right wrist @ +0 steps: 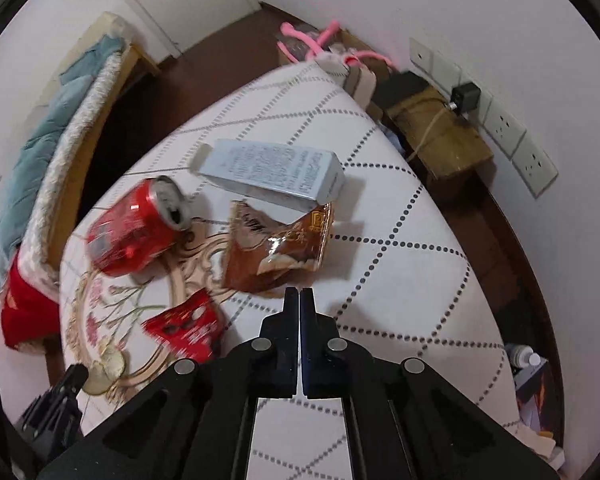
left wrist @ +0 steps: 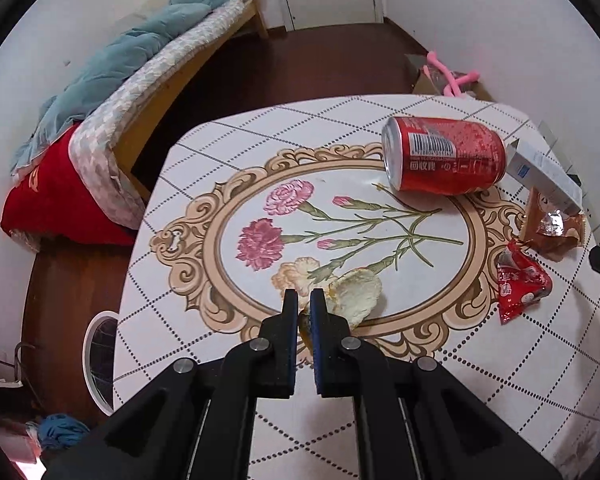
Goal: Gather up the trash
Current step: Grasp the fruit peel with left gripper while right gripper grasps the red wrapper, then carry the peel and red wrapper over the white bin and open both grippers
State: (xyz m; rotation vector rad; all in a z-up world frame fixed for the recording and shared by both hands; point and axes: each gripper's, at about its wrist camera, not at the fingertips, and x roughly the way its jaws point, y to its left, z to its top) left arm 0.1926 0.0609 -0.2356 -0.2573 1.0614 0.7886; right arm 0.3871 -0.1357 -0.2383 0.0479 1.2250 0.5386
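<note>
Currently, collection appears to be at an early stage: five pieces of trash lie on the bench (left wrist: 228,364), and only one is in a grip. The left hand-held gripper (left wrist: 304,300) has its jaws nearly together, pinching the near edge of a piece of fruit peel (left wrist: 358,294), a curled, pithy, pale-yellow scrap resting on the printed flower medallion toward the near side of the bench. The right hand-held gripper (right wrist: 299,298) is pressed together with nothing between its jaws, its tips just short of the brown snack wrapper (right wrist: 278,250). Remaining items: a red soda can (left wrist: 446,156), a smooth metal cylinder lying on its side near the far edge; a white carton (right wrist: 272,174), a rigid rectangular printed box near the far right corner, one end overlapping the brown snack wrapper; that wrapper, a torn, glossy film with a foil lining; and a red wrapper (left wrist: 520,284), crumpled shiny film near the right edge. The bench covering is a smooth white sheet with a dotted diamond grid. A white mesh-sided bin (left wrist: 100,360) stands on the floor at the left edge of the bench; judged a probable destination.
</note>
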